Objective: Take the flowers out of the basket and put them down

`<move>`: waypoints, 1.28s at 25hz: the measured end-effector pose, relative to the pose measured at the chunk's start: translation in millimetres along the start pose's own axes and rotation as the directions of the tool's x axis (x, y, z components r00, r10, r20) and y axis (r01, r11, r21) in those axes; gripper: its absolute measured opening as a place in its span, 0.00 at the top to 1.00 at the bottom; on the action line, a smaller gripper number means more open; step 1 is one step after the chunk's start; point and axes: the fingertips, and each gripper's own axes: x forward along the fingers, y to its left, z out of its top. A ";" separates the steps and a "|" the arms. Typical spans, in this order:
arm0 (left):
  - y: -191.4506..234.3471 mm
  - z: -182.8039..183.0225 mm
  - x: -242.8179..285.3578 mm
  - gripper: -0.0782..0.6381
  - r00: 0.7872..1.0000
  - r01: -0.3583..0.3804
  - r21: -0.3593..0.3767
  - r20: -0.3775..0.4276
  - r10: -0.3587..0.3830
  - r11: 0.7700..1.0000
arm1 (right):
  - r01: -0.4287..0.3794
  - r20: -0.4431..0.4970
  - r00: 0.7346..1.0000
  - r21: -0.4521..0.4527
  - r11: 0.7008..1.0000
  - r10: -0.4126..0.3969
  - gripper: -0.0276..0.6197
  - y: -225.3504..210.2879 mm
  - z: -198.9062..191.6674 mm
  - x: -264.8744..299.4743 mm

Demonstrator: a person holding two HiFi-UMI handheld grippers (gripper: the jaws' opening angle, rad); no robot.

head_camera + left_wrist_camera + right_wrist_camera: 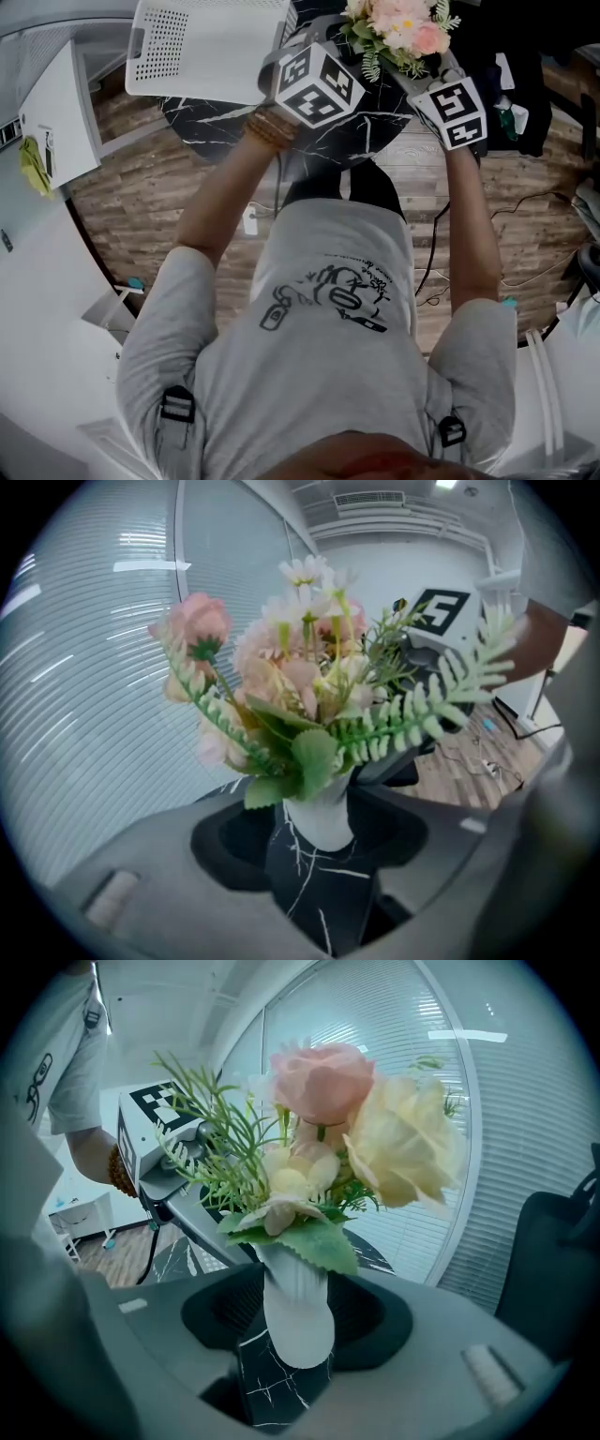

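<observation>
Flowers [398, 23], one bunch, probably artificial: judged light and top-heavy, blooms and fern fronds soft and easily crushed, white stem [321, 819] stiff, smooth, possibly slippery. Best taken low on the stem, beneath the leaves. Clenched there by left tool [323, 855] and right tool [295, 1335] from opposite sides, stem between the jaws of each, blooms above both, stem end just clear of the black counter [234, 131] below.

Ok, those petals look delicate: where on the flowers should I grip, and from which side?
Take the white stem wrap under the leaves, coming in level from the side. The flowers stand upright, and that wrap is the only narrow, firm-looking part; the petals would likely crush.
</observation>
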 end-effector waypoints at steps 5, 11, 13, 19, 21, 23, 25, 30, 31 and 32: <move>-6.2 -6.3 7.9 0.55 1.000 0.003 -0.003 -0.013 -0.004 1.000 | -0.008 -0.007 1.000 0.019 1.000 0.008 0.62 1.4 -13.2 1.9; -12.7 -12.9 14.7 0.55 1.000 0.008 -0.011 -0.021 -0.009 1.000 | -0.010 -0.005 1.000 0.020 1.000 0.010 0.62 2.7 -21.3 4.0; -13.7 -14.4 16.2 0.55 1.000 0.007 -0.009 -0.022 -0.007 1.000 | -0.008 -0.003 1.000 0.021 1.000 0.008 0.62 2.7 -23.1 4.8; -15.4 -18.5 19.8 0.55 1.000 0.005 -0.011 -0.025 -0.006 1.000 | -0.017 -0.020 1.000 0.022 1.000 0.017 0.62 4.4 -31.9 7.0; -16.5 -19.2 21.4 0.55 1.000 0.007 -0.011 -0.026 -0.007 1.000 | -0.017 -0.020 1.000 0.025 1.000 0.017 0.62 4.3 -33.9 7.1; -17.0 -20.1 22.5 0.55 1.000 0.007 -0.009 -0.027 -0.007 1.000 | -0.017 -0.019 1.000 0.028 0.999 0.018 0.62 4.3 -35.5 7.7; -17.4 -21.3 23.3 0.55 1.000 0.003 -0.009 -0.027 -0.003 1.000 | -0.018 -0.017 1.000 0.028 0.999 0.019 0.62 4.5 -36.9 8.6; -17.8 -20.9 25.1 0.56 1.000 -0.003 -0.011 -0.017 0.003 1.000 | -0.015 -0.005 1.000 0.027 1.000 0.015 0.62 2.5 -37.3 8.3; -17.8 -20.8 25.4 0.56 1.000 -0.004 -0.011 -0.016 0.004 1.000 | -0.013 0.000 1.000 0.027 1.000 0.013 0.62 1.8 -36.4 8.5; -17.9 -20.8 25.7 0.56 1.000 -0.005 -0.010 -0.016 0.005 1.000 | -0.012 0.003 1.000 0.029 0.999 0.012 0.62 1.6 -36.4 8.6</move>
